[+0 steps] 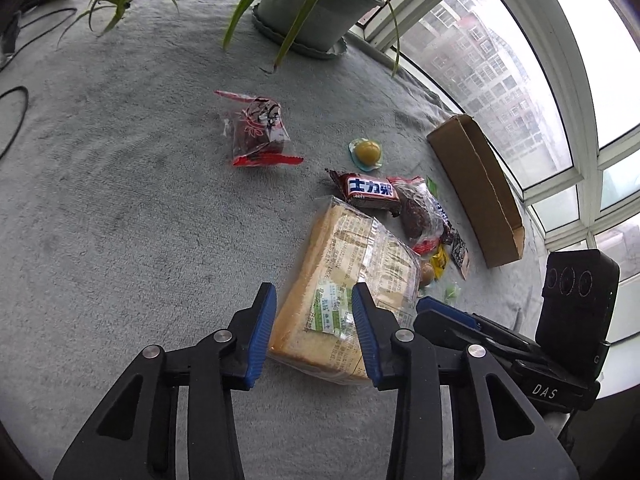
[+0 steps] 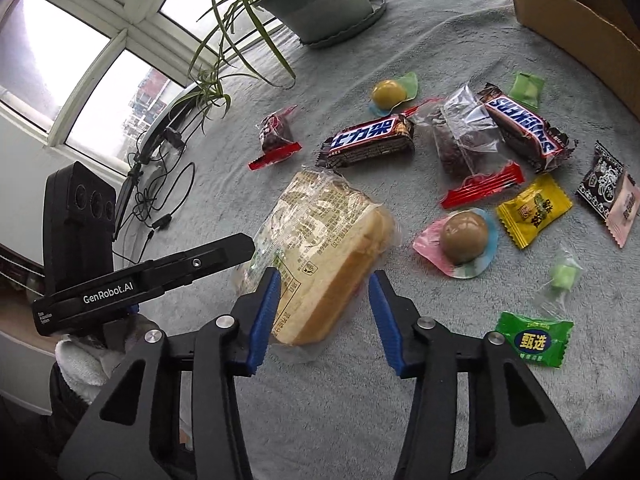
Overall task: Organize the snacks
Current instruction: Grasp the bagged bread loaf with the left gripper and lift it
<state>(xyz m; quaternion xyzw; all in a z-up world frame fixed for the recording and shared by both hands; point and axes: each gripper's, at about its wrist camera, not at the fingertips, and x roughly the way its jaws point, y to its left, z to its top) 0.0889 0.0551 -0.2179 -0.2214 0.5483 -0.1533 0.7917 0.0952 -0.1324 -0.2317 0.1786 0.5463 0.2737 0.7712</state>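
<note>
A wrapped slab of sliced bread (image 1: 352, 280) (image 2: 328, 248) lies on the grey cloth. My left gripper (image 1: 314, 332) is open with its blue pads on either side of the bread's near end. My right gripper (image 2: 324, 312) is open around the bread's other end; its fingers (image 1: 448, 316) show beside the bread in the left wrist view. Beyond lie two Snickers bars (image 2: 368, 140) (image 2: 528, 128), dark cakes in clear wrappers (image 2: 276, 136) (image 2: 464, 144), round jelly sweets (image 2: 388, 94) (image 2: 464, 236) and small candies (image 2: 532, 208).
An open cardboard box (image 1: 476, 188) (image 2: 576, 12) stands by the window. A potted plant in a green pot (image 1: 316, 4) (image 2: 324, 0) stands at the back. Cables (image 2: 156, 184) lie at the cloth's left edge. A green candy (image 2: 532, 344) lies right of my right gripper.
</note>
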